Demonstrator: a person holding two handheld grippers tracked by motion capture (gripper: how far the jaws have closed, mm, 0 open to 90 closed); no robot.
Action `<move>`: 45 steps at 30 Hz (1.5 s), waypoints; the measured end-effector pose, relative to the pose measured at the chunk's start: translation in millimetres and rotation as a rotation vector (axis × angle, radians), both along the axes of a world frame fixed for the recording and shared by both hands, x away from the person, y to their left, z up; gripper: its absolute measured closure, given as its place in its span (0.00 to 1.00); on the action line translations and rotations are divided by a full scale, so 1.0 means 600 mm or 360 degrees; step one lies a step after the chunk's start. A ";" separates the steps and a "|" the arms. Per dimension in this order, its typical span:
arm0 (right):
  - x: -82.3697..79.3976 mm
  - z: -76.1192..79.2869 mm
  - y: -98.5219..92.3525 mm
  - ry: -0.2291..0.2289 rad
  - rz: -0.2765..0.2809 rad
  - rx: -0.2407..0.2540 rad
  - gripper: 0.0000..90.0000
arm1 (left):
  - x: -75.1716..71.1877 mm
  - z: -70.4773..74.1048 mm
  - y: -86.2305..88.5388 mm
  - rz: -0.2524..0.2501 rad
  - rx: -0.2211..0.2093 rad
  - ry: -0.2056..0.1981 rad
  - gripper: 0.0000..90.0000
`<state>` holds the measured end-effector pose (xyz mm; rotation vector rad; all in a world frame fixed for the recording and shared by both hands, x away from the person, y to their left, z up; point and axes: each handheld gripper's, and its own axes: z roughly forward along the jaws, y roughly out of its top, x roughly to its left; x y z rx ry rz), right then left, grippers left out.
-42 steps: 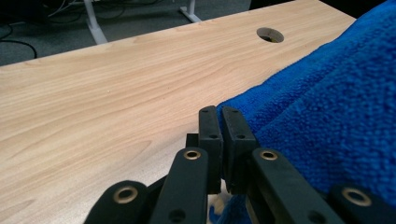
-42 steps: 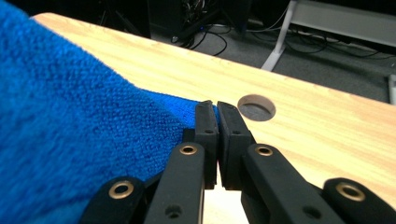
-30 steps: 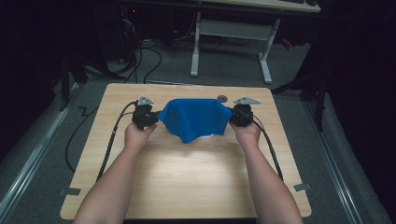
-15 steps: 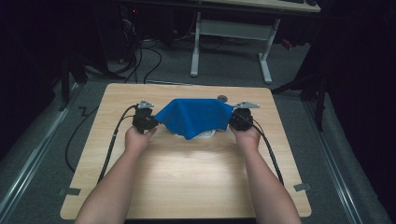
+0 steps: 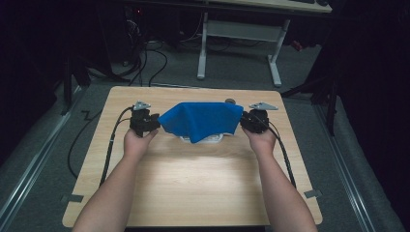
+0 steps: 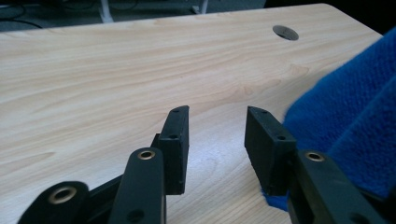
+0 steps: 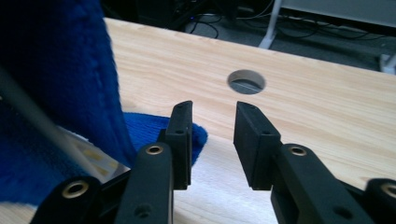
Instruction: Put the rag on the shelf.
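You've got a tool in each hand, one at either end of the blue cloth point(image 5: 202, 121), toward the far side of the light wood desk point(image 5: 193, 188). Seen from the high view, the left tool point(image 5: 145, 122) sits at the cloth's left edge and the right tool point(image 5: 253, 121) at its right edge, with your forearms coming up from the bottom on either side.

The cloth is bunched up in a draped hump between them, and there's something white point(image 5: 209, 139) peeking out from under its near edge. Can't make out what that is.

From the left gripper view, your left tool point(image 6: 217, 140) has its jaws apart with plain desk showing in the gap. The cloth point(image 6: 348, 126) is pressed up against the outside of one jaw, and a scrap of blue pokes out just below it, but nothing is between the jaws.

Same deal in the right gripper view: the right tool point(image 7: 212, 140) is spread wide, nothing pinched. The cloth point(image 7: 60, 84) hangs beside the outer face of one jaw, with a flap lying on the desk just past it. A round cable hole point(image 7: 246, 81) in the desk sits straight ahead of the jaws, and it also shows in the high view just behind the cloth.
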<state>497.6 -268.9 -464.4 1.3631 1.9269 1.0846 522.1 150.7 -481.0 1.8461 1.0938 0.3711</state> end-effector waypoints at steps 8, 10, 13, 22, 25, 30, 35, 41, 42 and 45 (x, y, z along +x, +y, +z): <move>-0.008 0.016 -0.018 -0.0037 -0.0049 -0.0020 0.71 | -0.014 0.006 0.036 0.0081 0.0016 -0.0051 0.64; -0.013 0.019 -0.022 -0.0051 -0.0053 -0.0039 0.70 | -0.017 0.005 0.043 0.0088 0.0019 -0.0051 0.64; -0.022 0.021 -0.028 -0.0086 -0.0046 -0.0035 0.69 | -0.026 0.005 0.052 0.0098 0.0021 -0.0075 0.64; -0.073 0.020 -0.040 -0.0136 -0.0042 -0.0007 0.59 | -0.081 0.002 0.064 0.0125 0.0009 -0.0140 0.63; -0.090 0.020 -0.040 -0.0093 -0.0022 -0.0016 0.50 | -0.113 -0.002 0.063 0.0089 0.0026 -0.0178 0.63; -0.136 0.029 -0.039 -0.0183 0.0043 -0.0021 0.46 | -0.167 -0.004 0.071 0.0093 0.0004 -0.0207 0.59; -0.182 0.035 -0.021 -0.0156 0.0139 -0.0105 0.40 | -0.225 -0.006 0.071 0.0062 -0.0091 -0.0142 0.54; -0.263 0.026 0.026 -0.0238 0.0266 -0.0160 0.33 | -0.287 -0.008 0.031 -0.0056 -0.0090 -0.0127 0.49; -0.275 0.020 0.036 -0.0222 0.0282 -0.0162 0.32 | -0.295 -0.012 0.015 -0.0090 -0.0066 -0.0114 0.48; -0.308 0.000 0.063 -0.0177 0.0333 -0.0194 0.29 | -0.309 -0.019 -0.027 -0.0168 -0.0077 -0.0045 0.45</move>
